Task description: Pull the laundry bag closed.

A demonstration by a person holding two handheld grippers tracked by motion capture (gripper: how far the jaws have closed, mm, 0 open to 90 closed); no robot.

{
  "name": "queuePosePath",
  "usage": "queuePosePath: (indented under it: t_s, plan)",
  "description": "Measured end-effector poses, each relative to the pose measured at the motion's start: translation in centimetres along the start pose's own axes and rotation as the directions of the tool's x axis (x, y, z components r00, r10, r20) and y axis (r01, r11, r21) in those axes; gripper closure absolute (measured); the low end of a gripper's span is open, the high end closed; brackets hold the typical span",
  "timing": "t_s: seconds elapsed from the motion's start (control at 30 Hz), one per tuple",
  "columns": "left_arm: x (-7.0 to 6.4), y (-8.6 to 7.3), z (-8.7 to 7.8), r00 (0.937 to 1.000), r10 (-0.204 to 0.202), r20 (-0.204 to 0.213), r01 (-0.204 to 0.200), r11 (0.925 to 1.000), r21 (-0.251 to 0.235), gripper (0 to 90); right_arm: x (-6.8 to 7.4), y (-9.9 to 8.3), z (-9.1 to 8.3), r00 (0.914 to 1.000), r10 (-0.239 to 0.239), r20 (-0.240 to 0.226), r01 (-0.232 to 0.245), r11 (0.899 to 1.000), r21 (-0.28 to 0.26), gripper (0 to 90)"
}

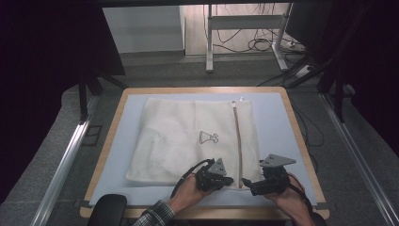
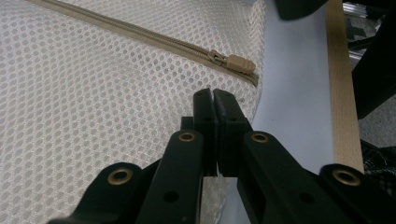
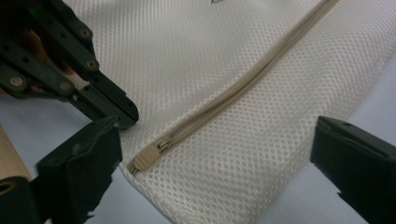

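One white mesh laundry bag (image 1: 188, 139) lies flat on the pale blue mat (image 1: 275, 122) that covers the tabletop (image 1: 301, 141), taking up most of the middle of it. A beige zipper (image 1: 238, 141) runs down the bag's right part from the far edge to the near edge, and it looks closed along its length. The zipper pull (image 3: 144, 158) sits at the near end, right by the bag's near edge; in the left gripper view the same pull (image 2: 236, 63) lies just ahead of the jaw tips. A small dark printed mark (image 1: 208, 138) shows near the middle of the mesh.

Both tools are down at that near edge. The left hand-held gripper (image 1: 225, 180) has its jaws pressed together, and they rest on the mesh just beside the zipper's end; whether any fabric is pinched between them I cannot tell. The right hand-held gripper (image 1: 248, 184) is spread wide, one jaw on either side of the zipper pull and the corner of the bag, touching neither as far as I can see. In the right gripper view the left hand-held gripper's tips (image 3: 119, 109) come close to the right one's nearer jaw.

The person's left hand (image 1: 188, 193) and right hand (image 1: 289, 200) come in from the near side, a plaid sleeve (image 1: 153, 214) on the left arm. Beyond the tabletop, grey floor and the legs of another desk (image 1: 244, 37) with loose cables.
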State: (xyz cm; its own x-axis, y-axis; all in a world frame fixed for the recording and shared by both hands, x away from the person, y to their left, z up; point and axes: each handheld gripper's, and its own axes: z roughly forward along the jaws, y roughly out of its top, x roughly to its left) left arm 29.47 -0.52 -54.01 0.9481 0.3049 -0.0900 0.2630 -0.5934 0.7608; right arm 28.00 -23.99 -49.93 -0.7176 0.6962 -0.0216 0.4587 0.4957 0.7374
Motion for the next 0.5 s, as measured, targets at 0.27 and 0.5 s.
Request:
queuePosePath:
  t_s: [0.27,0.5]
  plan:
    - [-0.1,0.0,0.0,1.0000,0.005,-0.005,-0.005,1.0000,0.002,88.5,1.6,0.3,0.3,0.9911,-0.122,0.054,0.121,0.993,0.015,34.0]
    - [-0.1,0.0,0.0,0.9999,0.009,-0.008,-0.009,1.0000,0.003,88.5,2.5,0.1,0.8,0.9800,-0.199,-0.007,0.199,0.978,0.057,49.8]
